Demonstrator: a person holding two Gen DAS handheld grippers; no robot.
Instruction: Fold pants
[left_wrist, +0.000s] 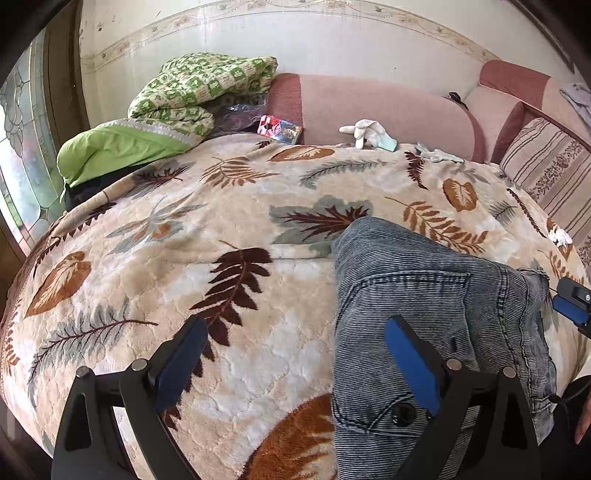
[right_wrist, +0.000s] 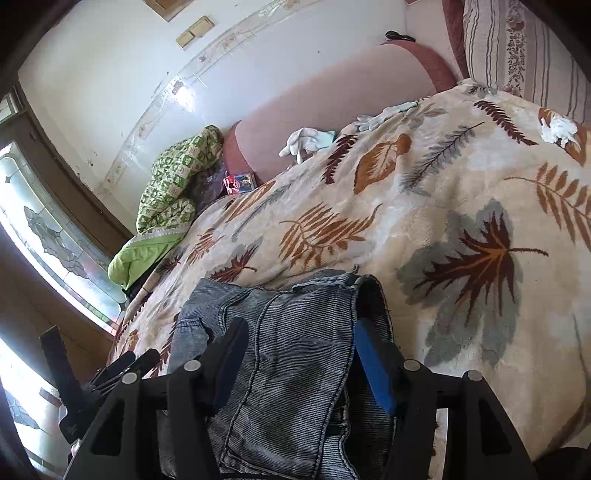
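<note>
Left wrist view: folded pants (left_wrist: 436, 295) and blanket (left_wrist: 184, 258) show no readable writing.

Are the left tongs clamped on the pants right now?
No, the left tongs stand wide open, one finger over the blanket, the other over the pants.
</note>
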